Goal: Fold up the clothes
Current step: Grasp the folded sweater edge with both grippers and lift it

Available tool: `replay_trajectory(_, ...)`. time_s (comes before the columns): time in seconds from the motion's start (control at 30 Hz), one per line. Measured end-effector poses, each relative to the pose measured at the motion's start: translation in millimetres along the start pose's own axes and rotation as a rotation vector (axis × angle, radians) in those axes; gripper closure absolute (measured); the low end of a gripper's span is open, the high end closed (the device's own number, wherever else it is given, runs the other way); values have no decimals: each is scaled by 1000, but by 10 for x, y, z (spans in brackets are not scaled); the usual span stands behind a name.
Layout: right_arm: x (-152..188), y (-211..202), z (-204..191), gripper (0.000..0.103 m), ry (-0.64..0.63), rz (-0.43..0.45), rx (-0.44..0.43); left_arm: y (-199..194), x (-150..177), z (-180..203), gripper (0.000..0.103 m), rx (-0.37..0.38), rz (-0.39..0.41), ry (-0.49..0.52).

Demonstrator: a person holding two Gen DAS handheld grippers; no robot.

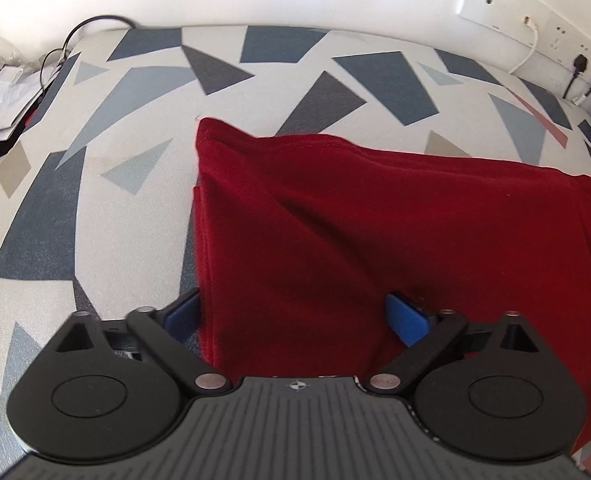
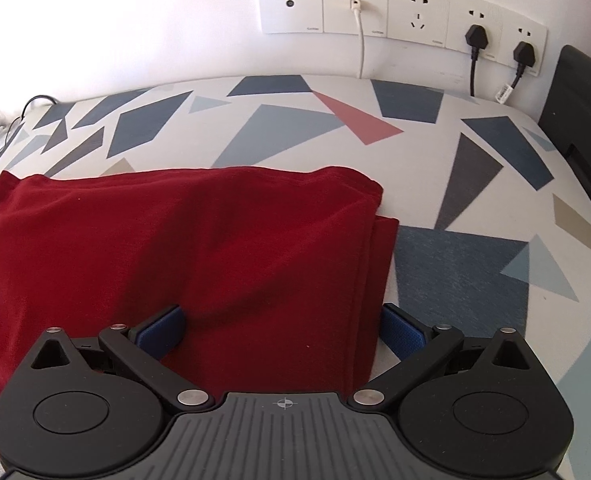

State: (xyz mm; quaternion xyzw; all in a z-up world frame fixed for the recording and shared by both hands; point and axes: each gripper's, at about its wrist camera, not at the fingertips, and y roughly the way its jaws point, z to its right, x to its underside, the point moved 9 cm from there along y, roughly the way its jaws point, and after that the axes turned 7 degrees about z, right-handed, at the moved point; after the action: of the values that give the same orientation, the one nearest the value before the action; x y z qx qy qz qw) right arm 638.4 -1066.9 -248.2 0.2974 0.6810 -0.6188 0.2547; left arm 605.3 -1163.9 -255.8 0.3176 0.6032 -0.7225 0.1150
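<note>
Folded red shirt (image 1: 375,220) at the near edge of a patterned tablecloth (image 1: 95,200); left gripper (image 1: 295,316) and right gripper (image 2: 281,328) spread wide around its near corners.

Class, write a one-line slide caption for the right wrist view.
Open right gripper straddles the near right edge of a folded red garment on a geometric-print cloth, wall sockets behind.

A tabletop cover (image 2: 467,264) printed with blue, grey, tan and pink angular shapes on white met a white wall (image 2: 135,20). A row of wall sockets (image 2: 399,10) held a white cable (image 2: 361,36) and two black plugs (image 2: 477,36). Loose papers (image 1: 5,92) and black cords (image 1: 71,40) lay at the far left edge.
</note>
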Motion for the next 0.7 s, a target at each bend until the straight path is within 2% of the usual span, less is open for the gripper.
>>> replay_trajectory(0.07, -12, -10, -31, 11, -8, 8, -13, -23, -11, 34, 29, 14, 4, 4)
replay_trajectory(0.13, -27, -21, -69, 23, -17, 17, -29, -42, -21, 63, 39, 27, 9, 1)
replay_trajectory(0.27, -55, -46, -146, 43, -22, 34, -62, -76, -34, 123, 69, 65, 12, -20)
replay_trajectory(0.3, -60, -51, -161, 49, -21, 36, -73, -81, -34, 139, 73, 71, 11, -29)
replay_trajectory(0.37, -74, -58, -195, 60, -14, 37, -97, -86, -31, 163, 74, 61, 16, -33)
replay_trajectory(0.43, -83, -64, -219, 77, 5, 33, -136, -98, -20, 184, 76, 49, 27, -34)
replay_trajectory(0.63, -100, -91, -246, 82, 31, 36, -161, -198, -6, 272, 79, -34, 66, 11)
replay_trajectory(0.7, -118, -129, -244, 83, 45, 47, -167, -281, -9, 263, 80, -47, 81, -3)
